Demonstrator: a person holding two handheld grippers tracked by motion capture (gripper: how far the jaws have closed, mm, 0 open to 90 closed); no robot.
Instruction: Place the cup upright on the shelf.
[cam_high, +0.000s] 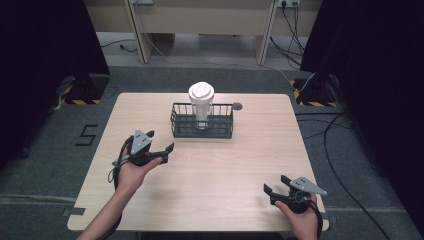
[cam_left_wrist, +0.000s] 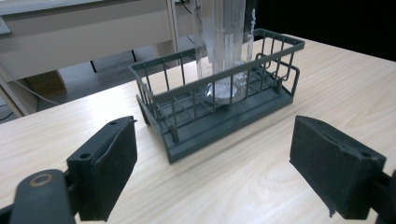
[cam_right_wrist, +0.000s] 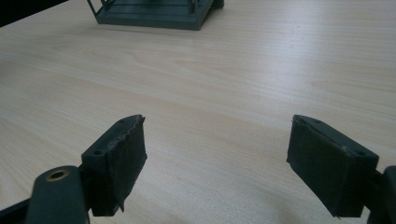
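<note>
Your left gripper (cam_high: 160, 142) hangs over the left half of the table (cam_high: 225, 170), its jaws spread wide with nothing between them, pointing toward the basket (cam_high: 202, 127). In the left gripper view the basket (cam_left_wrist: 219, 107) lies just ahead of the jaws, near but not touching, with bare wood between. It is a dark wire basket standing near the far edge of the table, about midway across. Inside it a clear tumbler (cam_high: 201, 107) stands upright, topped with a white lid (cam_high: 201, 91); through the wires you can see its base (cam_left_wrist: 223, 91) resting on the basket floor, toward the far side. A small round dark disc (cam_high: 237, 106) lies on the table just beside the basket's far right corner. Your right gripper (cam_high: 276, 186) sits low near the table's near right corner, well apart from the basket, jaws also wide apart and empty. In the right gripper view the basket's corner (cam_right_wrist: 154, 14) shows far ahead at the top.
</note>
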